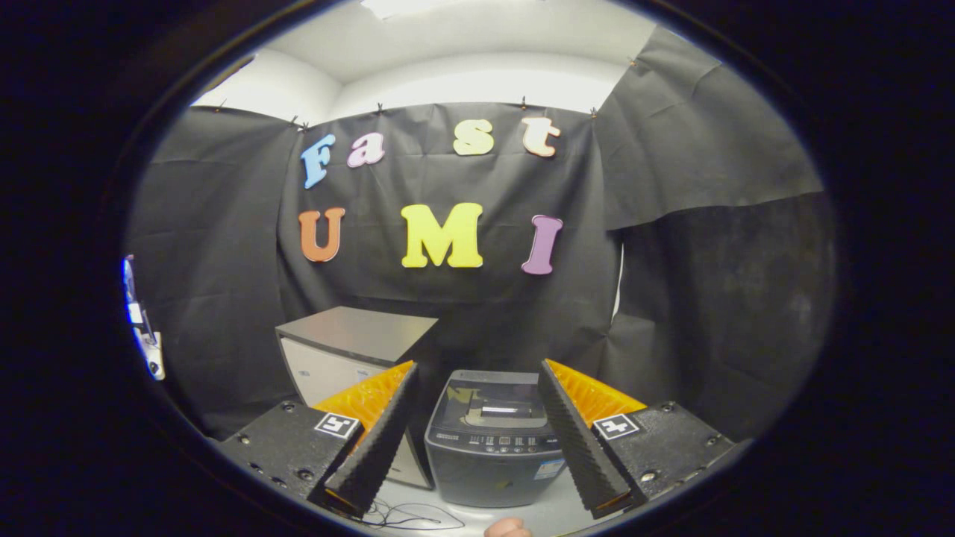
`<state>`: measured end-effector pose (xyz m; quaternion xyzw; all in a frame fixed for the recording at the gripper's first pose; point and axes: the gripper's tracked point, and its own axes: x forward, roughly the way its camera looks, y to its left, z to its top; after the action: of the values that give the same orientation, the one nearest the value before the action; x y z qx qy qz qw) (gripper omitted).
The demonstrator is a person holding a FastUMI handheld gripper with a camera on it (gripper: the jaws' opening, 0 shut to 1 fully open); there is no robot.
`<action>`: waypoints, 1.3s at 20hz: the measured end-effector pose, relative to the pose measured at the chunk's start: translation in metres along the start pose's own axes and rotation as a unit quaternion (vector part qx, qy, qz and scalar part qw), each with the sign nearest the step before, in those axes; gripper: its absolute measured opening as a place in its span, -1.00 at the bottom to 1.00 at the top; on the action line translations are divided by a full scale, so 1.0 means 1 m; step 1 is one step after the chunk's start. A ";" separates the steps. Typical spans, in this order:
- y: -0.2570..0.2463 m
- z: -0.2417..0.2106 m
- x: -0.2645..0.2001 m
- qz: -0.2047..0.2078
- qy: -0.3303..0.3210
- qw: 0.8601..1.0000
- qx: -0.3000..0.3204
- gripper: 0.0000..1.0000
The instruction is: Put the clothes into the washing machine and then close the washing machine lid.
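Fingers of the hand-held gripper (477,380) stand wide apart, clamped on nothing. Between them and just beyond sits the washing machine (492,447) on a pale counter (552,514), its dark glass lid (492,406) lying flat and closed. Left of the machine stands a grey-topped cabinet (351,347). A thin dark cable (406,516) lies on the counter near the left finger.

I'm looking along my gripper (477,373): two long wedge-shaped fingers (380,440) with ribbed, serrated inner pads, spread wide apart. Each sits on a dark textured block with screws and a square black-and-white marker tag (337,425).
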<state>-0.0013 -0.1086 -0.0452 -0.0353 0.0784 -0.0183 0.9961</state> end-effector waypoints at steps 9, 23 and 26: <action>-0.004 -0.003 0.001 -0.005 0.004 1.000 0.003 0.98; 0.006 0.001 0.001 0.008 0.001 1.000 -0.024 0.98; 0.008 0.002 0.001 0.011 0.000 1.000 -0.024 0.99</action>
<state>-0.0002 -0.1003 -0.0442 -0.0584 0.0789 -0.0053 0.9952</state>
